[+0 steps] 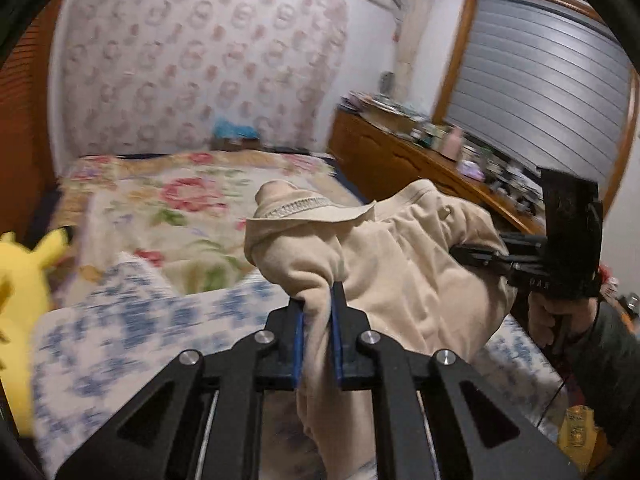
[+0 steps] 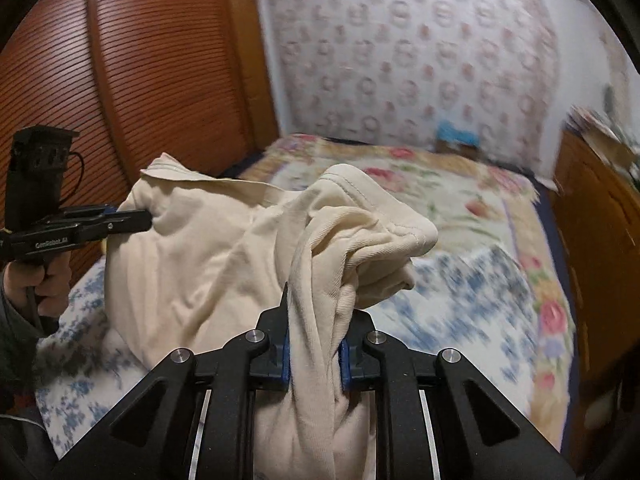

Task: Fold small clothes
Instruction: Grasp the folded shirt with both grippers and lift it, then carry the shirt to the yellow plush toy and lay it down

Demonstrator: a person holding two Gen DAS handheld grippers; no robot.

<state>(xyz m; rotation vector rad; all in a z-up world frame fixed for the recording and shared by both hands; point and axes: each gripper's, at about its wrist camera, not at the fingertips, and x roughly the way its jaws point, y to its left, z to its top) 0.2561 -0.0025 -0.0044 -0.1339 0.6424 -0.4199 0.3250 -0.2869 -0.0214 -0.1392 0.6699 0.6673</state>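
A small cream garment (image 1: 384,256) hangs bunched in the air above the bed, held between both grippers. My left gripper (image 1: 319,298) is shut on one bunched edge of it; the cloth fills the gap between the blue pads. My right gripper (image 2: 316,312) is shut on another bunched edge of the same garment (image 2: 208,264). In the left wrist view the right gripper (image 1: 472,250) enters from the right, its tips buried in the cloth. In the right wrist view the left gripper (image 2: 140,218) enters from the left, pinching the cloth.
Below lies a blue-and-white floral cloth (image 1: 132,328) on a bed with a rose-print cover (image 1: 180,200). A yellow plush toy (image 1: 24,264) sits at the left. A cluttered wooden dresser (image 1: 420,152) stands right of the bed; a wooden wardrobe (image 2: 120,60) stands left.
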